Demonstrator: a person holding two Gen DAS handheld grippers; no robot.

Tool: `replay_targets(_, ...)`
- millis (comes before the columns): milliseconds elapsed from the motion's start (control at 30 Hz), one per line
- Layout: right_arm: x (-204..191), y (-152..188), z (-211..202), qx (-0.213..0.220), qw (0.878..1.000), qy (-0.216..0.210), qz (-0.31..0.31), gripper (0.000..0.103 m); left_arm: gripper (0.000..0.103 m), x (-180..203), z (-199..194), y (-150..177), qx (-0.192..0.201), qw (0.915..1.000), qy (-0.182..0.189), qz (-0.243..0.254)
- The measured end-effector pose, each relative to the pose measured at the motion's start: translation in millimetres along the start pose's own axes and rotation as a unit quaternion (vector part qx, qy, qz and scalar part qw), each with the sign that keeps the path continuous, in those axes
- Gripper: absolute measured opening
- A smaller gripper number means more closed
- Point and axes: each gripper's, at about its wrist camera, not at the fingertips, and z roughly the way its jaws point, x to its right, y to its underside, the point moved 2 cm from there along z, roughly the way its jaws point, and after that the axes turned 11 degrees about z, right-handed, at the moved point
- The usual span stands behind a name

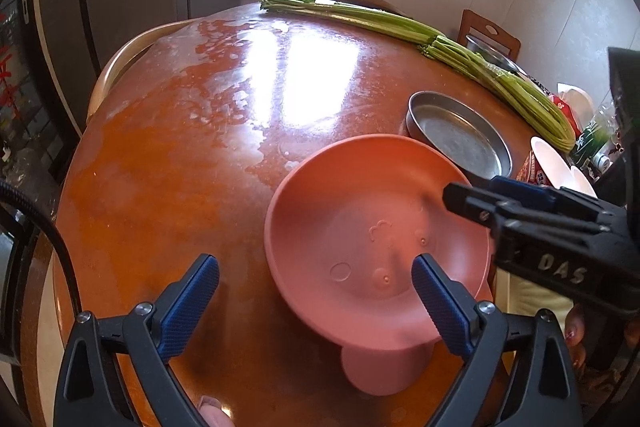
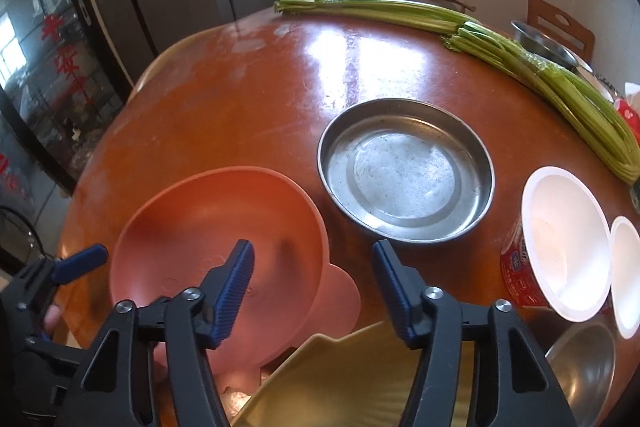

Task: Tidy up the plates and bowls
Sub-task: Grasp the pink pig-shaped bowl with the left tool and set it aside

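A pink bowl (image 1: 376, 223) with round ear tabs sits on the round red-brown table (image 1: 180, 155); it also shows in the right wrist view (image 2: 216, 227). My left gripper (image 1: 316, 291) is open, its right finger over the bowl's near rim, its left finger beside the bowl. My right gripper (image 2: 312, 287) is open above the bowl's right edge; in the left wrist view its fingers (image 1: 480, 203) look close together over the bowl's right rim. A steel plate (image 2: 406, 169) lies behind the bowl. A yellow dish (image 2: 352, 379) lies under the right gripper.
Two long celery bundles (image 2: 500, 39) lie across the far side of the table. A white paper bowl with a red label (image 2: 564, 243), a smaller white cup (image 2: 626, 275) and a steel bowl (image 2: 584, 363) stand at the right. Another steel bowl (image 2: 540, 43) sits far right.
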Motion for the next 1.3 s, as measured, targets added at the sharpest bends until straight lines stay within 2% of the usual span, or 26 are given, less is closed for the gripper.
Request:
replay_targets(100,-2,0,6,-0.009,1.000,-0.005,-0.004,0.053,0.093,2,1,-3,0.002,1.0000,0.004,0.004)
replay_targets(167,-4,0,9,-0.013,1.000,-0.006,-0.005,0.053,0.086,4,3,-4,-0.001,1.0000,0.007,0.005)
replay_targets(233,-5,1,9,-0.013,1.000,-0.008,-0.006,0.052,0.071,7,7,-4,-0.010,0.9995,0.029,0.004)
replay_targets(300,-5,0,8,-0.015,1.000,-0.015,0.002,0.052,0.070,7,12,-3,-0.018,0.9991,0.037,0.000)
replay_targets(467,-4,-2,9,-0.030,0.998,-0.048,0.018,0.052,0.060,2,11,-7,-0.006,0.9990,0.044,-0.010)
replay_targets(933,-24,-31,8,-0.020,0.994,-0.092,0.055,0.052,0.060,-30,5,-40,0.022,0.9995,0.015,-0.017)
replay_targets(1300,-32,-38,37,-0.036,0.990,-0.106,0.089,0.053,0.060,-53,29,-48,0.002,0.9994,-0.002,-0.035)
